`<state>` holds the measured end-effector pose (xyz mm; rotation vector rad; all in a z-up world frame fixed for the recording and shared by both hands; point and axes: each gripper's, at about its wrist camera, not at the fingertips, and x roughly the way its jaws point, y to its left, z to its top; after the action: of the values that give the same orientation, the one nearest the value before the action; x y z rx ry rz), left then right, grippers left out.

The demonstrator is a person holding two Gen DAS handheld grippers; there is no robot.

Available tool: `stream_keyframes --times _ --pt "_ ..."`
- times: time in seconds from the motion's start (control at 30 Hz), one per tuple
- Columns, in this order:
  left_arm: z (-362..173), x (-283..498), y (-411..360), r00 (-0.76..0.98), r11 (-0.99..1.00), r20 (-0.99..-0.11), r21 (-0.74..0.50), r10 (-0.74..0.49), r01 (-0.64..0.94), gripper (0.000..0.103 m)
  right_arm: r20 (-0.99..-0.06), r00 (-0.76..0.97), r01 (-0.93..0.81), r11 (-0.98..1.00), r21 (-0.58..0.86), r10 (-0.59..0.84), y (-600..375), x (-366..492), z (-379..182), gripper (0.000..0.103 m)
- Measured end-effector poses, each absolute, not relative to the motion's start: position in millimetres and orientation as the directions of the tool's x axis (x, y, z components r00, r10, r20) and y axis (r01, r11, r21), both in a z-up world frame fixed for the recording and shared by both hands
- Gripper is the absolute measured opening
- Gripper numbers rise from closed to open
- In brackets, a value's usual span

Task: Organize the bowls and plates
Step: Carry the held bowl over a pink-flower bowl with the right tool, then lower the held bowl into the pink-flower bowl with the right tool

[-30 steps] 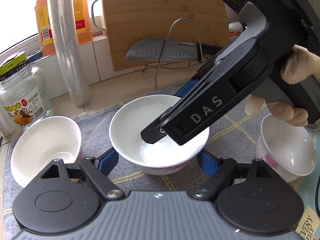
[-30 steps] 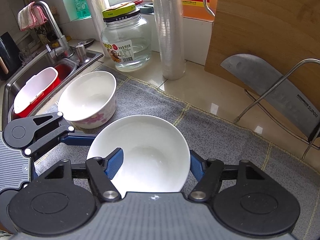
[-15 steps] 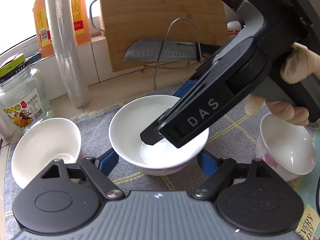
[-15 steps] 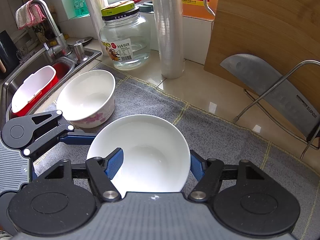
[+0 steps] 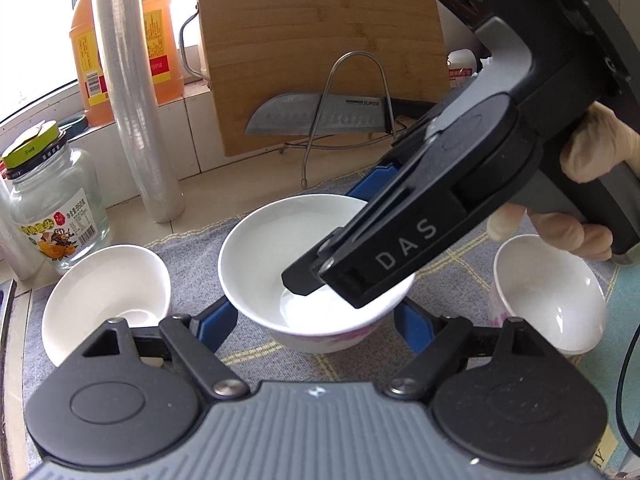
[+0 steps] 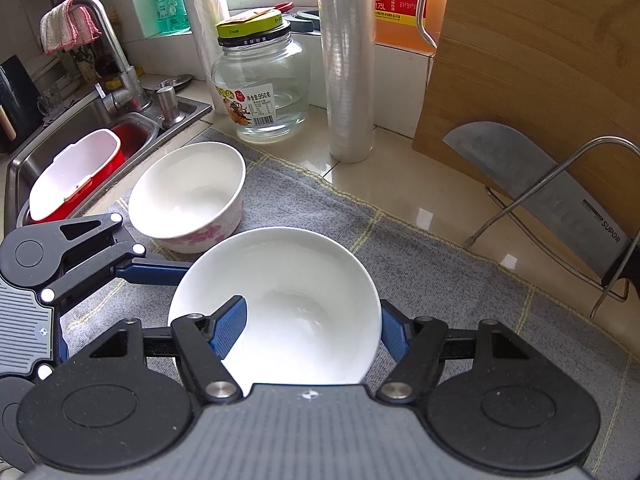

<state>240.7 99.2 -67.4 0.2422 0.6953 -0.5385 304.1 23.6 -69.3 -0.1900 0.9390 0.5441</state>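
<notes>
A white bowl with a pink flower pattern (image 5: 280, 248) (image 6: 304, 280) sits in the middle of the grey mat. My left gripper (image 5: 316, 316) has its blue fingers (image 6: 156, 270) pressed against the bowl's two sides, under the rim. My right gripper (image 6: 310, 332), held by a gloved hand (image 5: 584, 152), is shut across the bowl's wall, one finger inside and one outside. A second matching bowl (image 5: 104, 300) (image 6: 188, 192) stands to the left, and a third bowl (image 5: 552, 296) to the right.
A glass jar (image 6: 260, 92) and a cling-film roll (image 6: 348, 80) stand behind the mat (image 6: 440, 272). A bamboo board (image 6: 520, 60) leans at the back, with a knife (image 5: 320, 120) on a wire rack. The sink (image 6: 80, 128) at far left holds a red-and-white container (image 6: 76, 172).
The middle bowl stays fixed between both grippers. The background and the side bowls drift only slightly in both views.
</notes>
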Motion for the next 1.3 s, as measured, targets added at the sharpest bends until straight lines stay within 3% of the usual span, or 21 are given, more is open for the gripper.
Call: stream_keyframes --times 0.73,1.3 --pt "-34.7 188.8 69.3 0.631 0.803 -0.651 0.055 -0.422 0.594 0.085 -0.772 0.52 -0.499 0.864 0.072 0.365 -10.1 242.9 -37.9 0.075" --pt "-30.6 160.4 19.0 0.566 0.712 -0.647 0.05 -0.511 0.7 0.085 -0.765 0.582 -0.383 0.923 0.043 0.277 -66.1 192.3 -30.5 0.075"
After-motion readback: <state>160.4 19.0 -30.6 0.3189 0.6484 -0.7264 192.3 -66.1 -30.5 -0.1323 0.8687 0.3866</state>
